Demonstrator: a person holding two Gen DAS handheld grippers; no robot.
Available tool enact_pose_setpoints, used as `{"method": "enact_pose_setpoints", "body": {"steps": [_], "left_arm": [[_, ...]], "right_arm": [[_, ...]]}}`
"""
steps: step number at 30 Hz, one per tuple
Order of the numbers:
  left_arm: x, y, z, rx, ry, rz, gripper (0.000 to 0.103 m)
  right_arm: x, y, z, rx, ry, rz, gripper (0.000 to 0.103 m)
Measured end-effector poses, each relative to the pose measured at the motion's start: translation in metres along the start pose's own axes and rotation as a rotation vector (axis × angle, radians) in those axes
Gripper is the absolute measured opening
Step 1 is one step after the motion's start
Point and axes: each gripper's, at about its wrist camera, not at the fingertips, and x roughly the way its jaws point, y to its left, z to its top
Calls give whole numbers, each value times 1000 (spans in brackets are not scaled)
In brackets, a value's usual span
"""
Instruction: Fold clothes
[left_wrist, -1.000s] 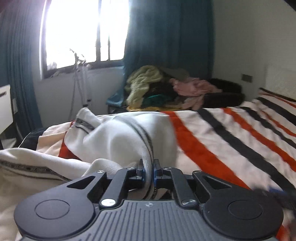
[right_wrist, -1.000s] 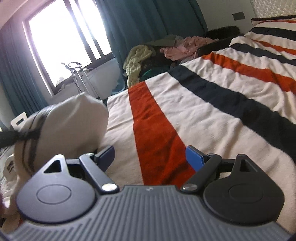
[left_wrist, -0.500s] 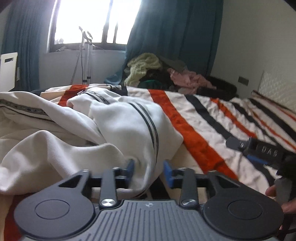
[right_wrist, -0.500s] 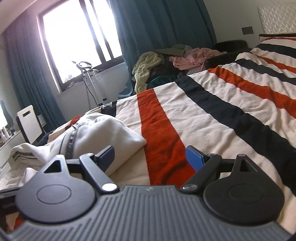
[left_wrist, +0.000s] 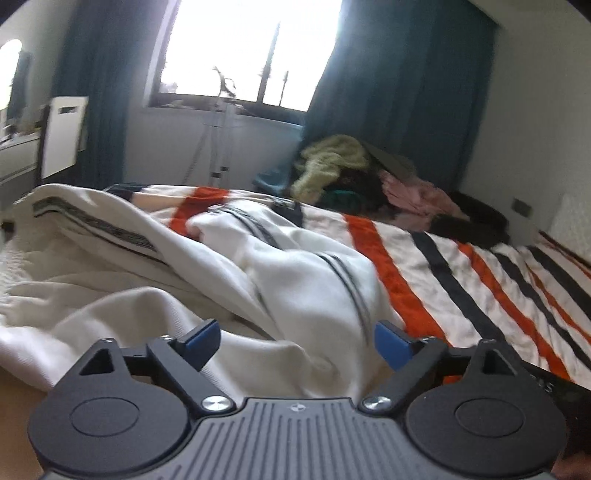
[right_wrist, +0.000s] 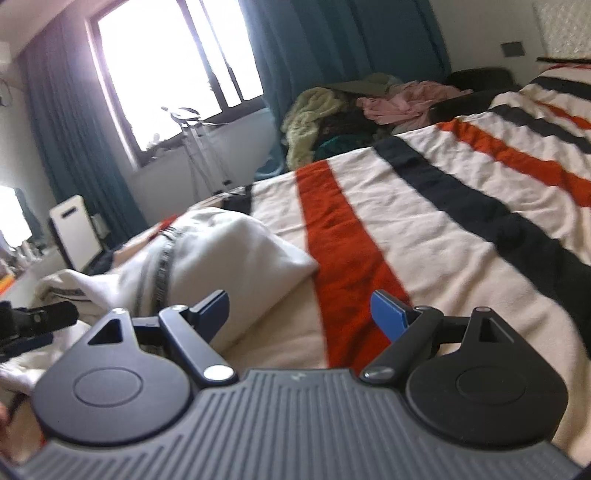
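Note:
A cream-white garment with thin dark stripes (left_wrist: 295, 280) lies crumpled on the striped bedspread (left_wrist: 461, 280). My left gripper (left_wrist: 297, 341) is open and empty just above the garment's near folds. In the right wrist view the same garment (right_wrist: 229, 254) lies bunched at the left. My right gripper (right_wrist: 299, 314) is open and empty over the bedspread (right_wrist: 424, 229), just right of the garment's corner. The left gripper's body shows in the right wrist view at the left edge (right_wrist: 37, 321).
A heap of other clothes (left_wrist: 369, 177) lies beyond the bed's far end, also in the right wrist view (right_wrist: 351, 107). A window with teal curtains (left_wrist: 399, 92) and a metal stand (left_wrist: 218, 140) are behind. A white chair (right_wrist: 74, 229) stands at the left.
My left gripper was shut on the garment's fold, then opened and let it drop onto the bed; its jaws are now wide. The right gripper stayed open and shifted slightly.

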Motion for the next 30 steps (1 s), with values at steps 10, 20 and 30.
{"method": "enact_pose_setpoints", "body": {"steps": [10,20,30], "left_arm": [[16,47,9,-104,-20,145,102],[72,93,-3,-217,19,180,102],[86,99,-12,-244,-13,162,102]], "right_arm": [[114,114,90,-265,94,162,86],[315,290,93,-590,473,203,76],[372,326,58,-704,436,30,17]]}}
